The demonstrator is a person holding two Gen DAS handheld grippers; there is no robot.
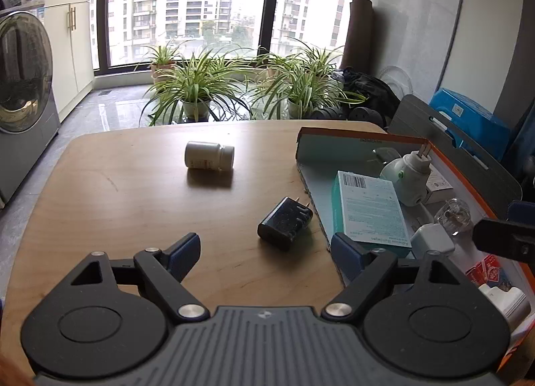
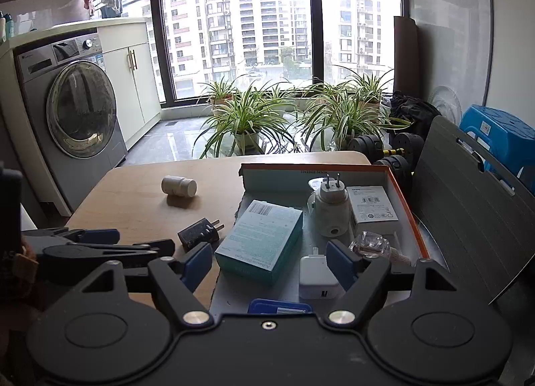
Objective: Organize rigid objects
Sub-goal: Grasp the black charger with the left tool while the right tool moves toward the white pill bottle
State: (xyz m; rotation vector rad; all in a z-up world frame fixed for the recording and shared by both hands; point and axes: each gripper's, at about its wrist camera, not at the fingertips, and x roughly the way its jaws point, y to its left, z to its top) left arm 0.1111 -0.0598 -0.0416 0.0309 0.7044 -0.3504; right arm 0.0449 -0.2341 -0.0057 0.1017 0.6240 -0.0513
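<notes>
A black plug charger [image 1: 284, 227] lies on the wooden table [image 1: 133, 205], just ahead of my left gripper [image 1: 265, 254], whose fingers stand open and empty. A white pill bottle [image 1: 209, 156] lies on its side farther back. To the right stands an open cardboard box [image 2: 314, 168] with an orange rim, holding a teal carton [image 2: 264, 238], a white plug-in device [image 2: 331, 208], a small white carton [image 2: 371, 207], a clear object [image 2: 367, 244] and a white charger [image 2: 316, 277]. My right gripper [image 2: 269, 264] hovers open over the box's near end, gripping nothing.
A grey slatted panel [image 2: 468, 218] leans behind the box, with a blue stool [image 2: 498, 138] beyond it. Potted plants [image 2: 247, 118] and dumbbells [image 2: 384, 148] stand on the floor past the table's far edge. A washing machine [image 2: 73, 105] is at the left.
</notes>
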